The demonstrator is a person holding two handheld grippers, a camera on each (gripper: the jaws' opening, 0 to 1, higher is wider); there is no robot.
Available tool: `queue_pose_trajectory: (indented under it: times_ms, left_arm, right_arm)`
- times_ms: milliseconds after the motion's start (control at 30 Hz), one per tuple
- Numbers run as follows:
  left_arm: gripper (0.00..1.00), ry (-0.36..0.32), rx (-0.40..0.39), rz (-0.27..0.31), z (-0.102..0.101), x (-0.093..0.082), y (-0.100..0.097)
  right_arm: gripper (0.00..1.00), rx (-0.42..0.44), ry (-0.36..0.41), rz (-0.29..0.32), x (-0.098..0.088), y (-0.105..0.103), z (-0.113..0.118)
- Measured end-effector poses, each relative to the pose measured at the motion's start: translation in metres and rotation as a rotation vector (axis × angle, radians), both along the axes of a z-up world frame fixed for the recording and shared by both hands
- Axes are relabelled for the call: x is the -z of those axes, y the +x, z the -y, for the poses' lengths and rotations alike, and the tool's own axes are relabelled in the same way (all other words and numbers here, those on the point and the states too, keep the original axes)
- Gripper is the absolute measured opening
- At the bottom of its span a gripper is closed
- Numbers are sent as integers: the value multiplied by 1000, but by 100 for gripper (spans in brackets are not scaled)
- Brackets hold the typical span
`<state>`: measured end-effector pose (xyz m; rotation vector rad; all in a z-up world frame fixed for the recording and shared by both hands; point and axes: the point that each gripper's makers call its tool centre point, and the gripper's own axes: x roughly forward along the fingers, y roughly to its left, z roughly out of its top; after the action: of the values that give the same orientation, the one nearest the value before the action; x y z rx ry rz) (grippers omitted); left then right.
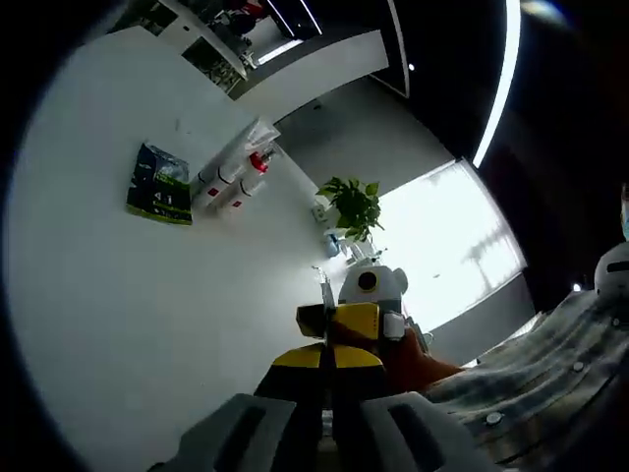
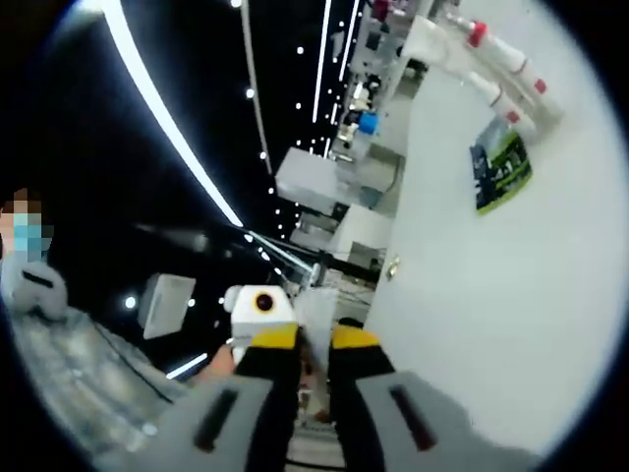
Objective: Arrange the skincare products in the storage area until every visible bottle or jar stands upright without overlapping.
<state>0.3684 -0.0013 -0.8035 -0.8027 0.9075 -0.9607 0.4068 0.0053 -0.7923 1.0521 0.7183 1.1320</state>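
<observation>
Both grippers held off the white table point(image 1: 147, 324), jaws pressed together, pinching nothing — apparently staged before any approach. Left gripper point(image 1: 331, 356), right gripper point(image 2: 314, 339). White red-capped bottles point(image 1: 233, 182) lie flat, clustered beside a dark green packet point(image 1: 160, 184), well away.

Right claw point(image 2: 313, 356), yellow-tipped jaws close together with a narrow gap and nothing between them; the other claw point(image 2: 257, 313) just beside it. White surface point(image 2: 462, 295) carrying a green-and-black packet point(image 2: 502, 172), near white bottles with red caps point(image 2: 511, 64); a person's plaid sleeve point(image 2: 79, 374)
</observation>
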Motion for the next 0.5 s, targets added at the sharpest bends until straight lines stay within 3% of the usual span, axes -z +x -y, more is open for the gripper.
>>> queue_pose_trajectory:
  times_ms: [133, 233, 500]
  left_arm:
    - [0, -9, 14, -17, -1, -2, -3]
    - [0, 0, 21, -15, -3, 0, -4]
    - [0, -34, 4, -27, -16, -4, -12]
  right_arm:
    - [1, -29, 31, 20, -10, -4, 0]
    - [0, -23, -66, 103, -1, -3, -4]
    - [2, -28, -28, 65, -4, -7, -12]
